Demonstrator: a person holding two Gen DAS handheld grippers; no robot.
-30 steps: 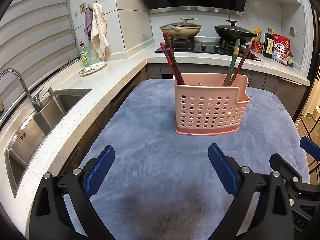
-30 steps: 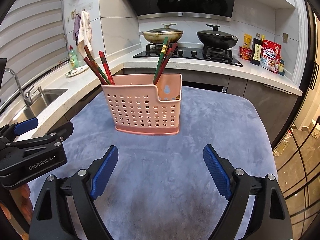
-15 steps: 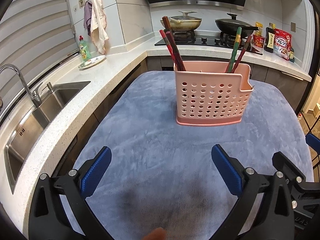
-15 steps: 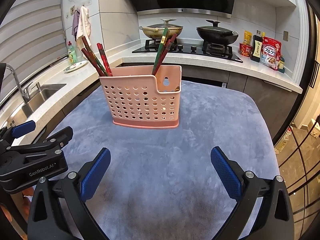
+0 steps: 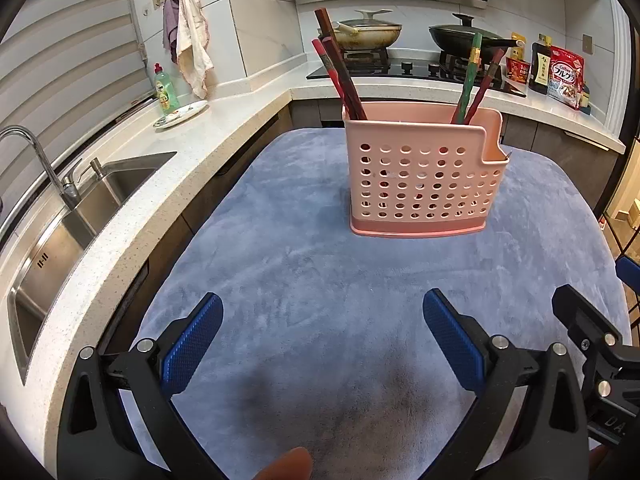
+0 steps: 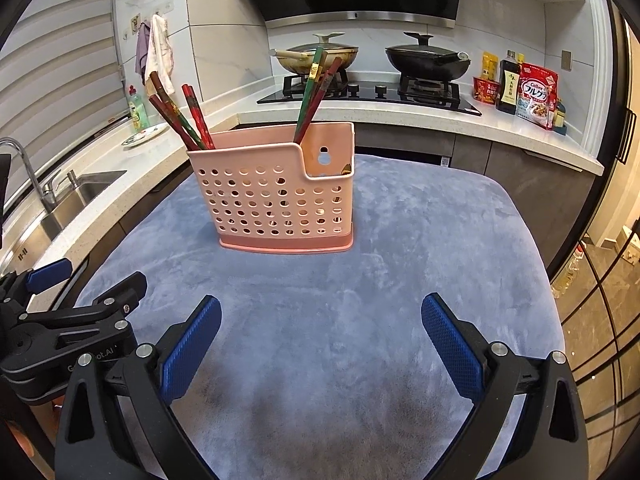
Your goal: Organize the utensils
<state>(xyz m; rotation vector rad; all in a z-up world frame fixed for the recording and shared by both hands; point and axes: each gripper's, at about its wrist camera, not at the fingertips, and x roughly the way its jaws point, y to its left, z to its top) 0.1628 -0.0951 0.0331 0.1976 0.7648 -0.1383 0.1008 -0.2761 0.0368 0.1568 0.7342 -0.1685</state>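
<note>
The pink holder (image 5: 424, 176) stands upright on the surface (image 5: 320, 280), which is covered in a grey-blue plush cloth. Its walls are full of round holes, and one upper corner is cut down into a lower pocket. Chopsticks lean out of it in two groups: a red and brown bunch (image 5: 340, 76) at the end of the holder away from the pocket, and a green one with a red one (image 5: 474, 80) nearer the pocket end. In the right wrist view the same holder (image 6: 276, 196) shows the pocket on its right, with the red and brown chopsticks (image 6: 180, 116) leaning left and the green and red pair (image 6: 316, 92) rising near the middle.

The holder sits well ahead of both sets of fingers, apart from them, with bare cloth between. The left gripper (image 5: 322, 344) has its blue-padded fingers (image 5: 192, 344) spread wide with nothing between them. The right gripper (image 6: 320, 344) is likewise released, fingers (image 6: 450, 344) wide apart and empty. It hovers just beside the left gripper, on the nearer side of the holder.

Behind the holder runs a white counter (image 5: 240, 120) with a stove (image 6: 372, 92) carrying two lidded pans. To the holder's left lie a steel sink (image 5: 60, 232) and tap, a green soap bottle (image 5: 162, 90) and a small plate (image 5: 180, 114). Food packets (image 6: 532, 96) stand to the stove's right.
</note>
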